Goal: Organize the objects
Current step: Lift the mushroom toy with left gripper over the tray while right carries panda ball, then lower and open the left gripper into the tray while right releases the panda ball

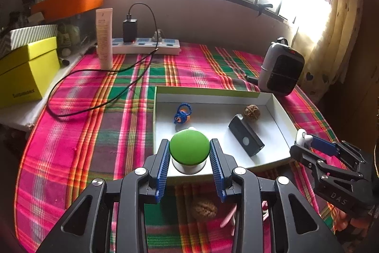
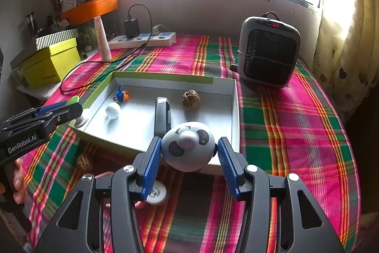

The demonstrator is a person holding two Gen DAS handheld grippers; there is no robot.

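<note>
A shallow white tray with a green rim [image 1: 206, 89] [image 2: 165, 77] lies on the plaid cloth. In it are a blue-orange knotted charm [image 1: 182, 113] [image 2: 122, 94], a walnut [image 1: 252, 113] [image 2: 191, 98], a black rectangular device [image 1: 246, 138] [image 2: 162, 115] and a small white ball [image 2: 113, 110]. My left gripper [image 1: 190, 148] is shut on a green-capped white mushroom toy [image 1: 189, 146] at the tray's near left edge. My right gripper [image 2: 188, 151] is shut on a white panda-face toy [image 2: 188, 148] at the tray's near right edge.
A second walnut [image 1: 204, 209] [image 2: 84, 161] and a pink-white item [image 2: 155, 193] lie on the cloth in front of the tray. A heater [image 2: 267, 51] stands at back right. A power strip [image 1: 144, 45], a cream tube [image 1: 104, 38] and a yellow box [image 1: 26, 70] stand at back left.
</note>
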